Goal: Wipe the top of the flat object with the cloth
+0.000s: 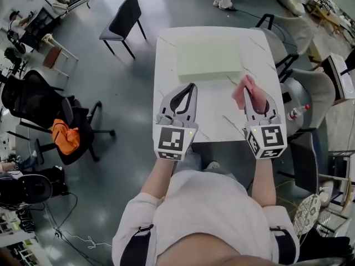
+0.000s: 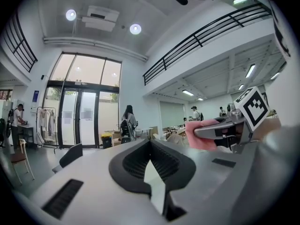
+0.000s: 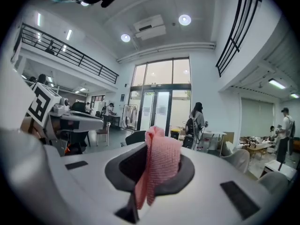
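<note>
A pale green flat slab (image 1: 209,60) lies on the far half of the white table (image 1: 166,71). My right gripper (image 1: 256,91) is shut on a pink cloth (image 1: 244,91), near the slab's front right corner. In the right gripper view the cloth (image 3: 159,165) hangs bunched between the jaws of that gripper (image 3: 152,149). My left gripper (image 1: 192,86) is held level just short of the slab's front edge, its tips together and nothing in them. The left gripper view shows its jaws (image 2: 150,142) closed, with the right gripper (image 2: 225,128) and cloth (image 2: 199,135) beside them.
A black chair (image 1: 123,20) stands off the table's far left corner. An office chair with an orange garment (image 1: 66,136) is on the left. Grey chairs (image 1: 288,60) and a bottle (image 1: 297,113) crowd the table's right side. People stand far off by the glass doors (image 3: 197,118).
</note>
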`<control>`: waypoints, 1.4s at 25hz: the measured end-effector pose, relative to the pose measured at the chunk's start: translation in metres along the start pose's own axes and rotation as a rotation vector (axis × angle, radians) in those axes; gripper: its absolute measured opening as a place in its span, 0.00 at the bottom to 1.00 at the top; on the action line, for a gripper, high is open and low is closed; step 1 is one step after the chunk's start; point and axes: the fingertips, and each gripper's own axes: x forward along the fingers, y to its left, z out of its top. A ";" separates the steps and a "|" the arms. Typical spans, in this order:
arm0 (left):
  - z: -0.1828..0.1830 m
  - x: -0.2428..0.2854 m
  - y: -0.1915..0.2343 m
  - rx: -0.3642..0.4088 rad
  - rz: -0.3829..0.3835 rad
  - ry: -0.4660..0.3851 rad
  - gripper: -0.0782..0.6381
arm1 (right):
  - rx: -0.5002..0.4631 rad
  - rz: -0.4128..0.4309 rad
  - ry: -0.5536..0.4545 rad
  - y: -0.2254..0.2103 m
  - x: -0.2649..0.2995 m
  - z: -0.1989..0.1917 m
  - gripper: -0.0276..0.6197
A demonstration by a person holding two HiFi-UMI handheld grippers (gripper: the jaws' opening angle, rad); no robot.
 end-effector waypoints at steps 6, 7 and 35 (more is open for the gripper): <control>0.008 -0.022 -0.043 0.013 -0.014 -0.018 0.13 | 0.015 -0.016 -0.052 -0.005 -0.061 0.003 0.09; 0.009 -0.026 -0.049 0.013 -0.016 -0.020 0.13 | 0.018 -0.017 -0.058 -0.004 -0.070 0.003 0.09; 0.020 -0.047 -0.094 0.039 0.005 -0.039 0.13 | 0.042 0.035 -0.178 -0.005 -0.128 0.016 0.09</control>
